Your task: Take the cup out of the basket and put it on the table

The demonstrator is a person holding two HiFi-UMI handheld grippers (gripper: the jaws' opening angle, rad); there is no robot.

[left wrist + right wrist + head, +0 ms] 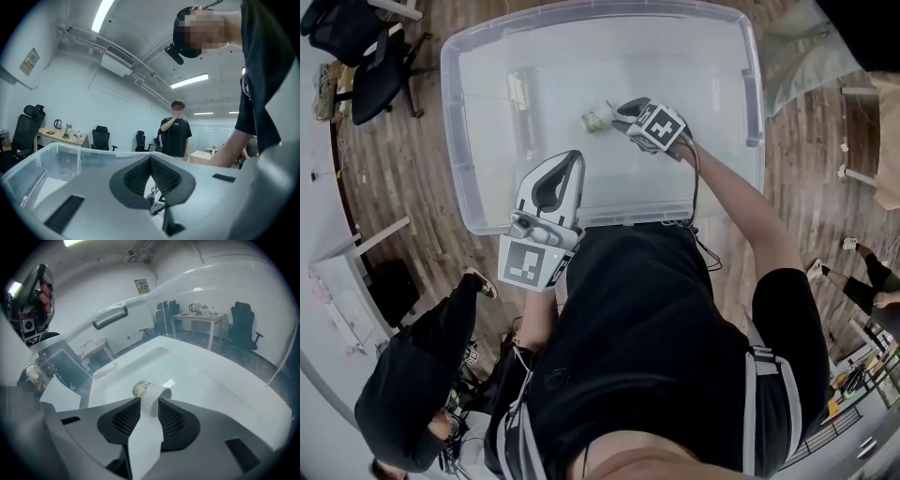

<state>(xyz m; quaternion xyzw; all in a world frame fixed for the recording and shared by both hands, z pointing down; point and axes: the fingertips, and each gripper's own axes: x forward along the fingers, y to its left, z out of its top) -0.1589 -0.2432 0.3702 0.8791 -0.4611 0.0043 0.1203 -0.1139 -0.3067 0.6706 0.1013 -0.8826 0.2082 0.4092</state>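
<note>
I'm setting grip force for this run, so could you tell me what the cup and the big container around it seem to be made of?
The cup looks like thin paper or card, though thin plastic is possible: matte white wall, printed pattern at one end. The container looks like clear, glossy moulded plastic: you can see straight through its walls, which catch highlights.

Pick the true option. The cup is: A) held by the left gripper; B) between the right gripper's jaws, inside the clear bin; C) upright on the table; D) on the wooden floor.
B: the right gripper view shows the cup on its side between the right gripper pads, over the clear bin floor; the left gripper is shut on nothing.
</note>
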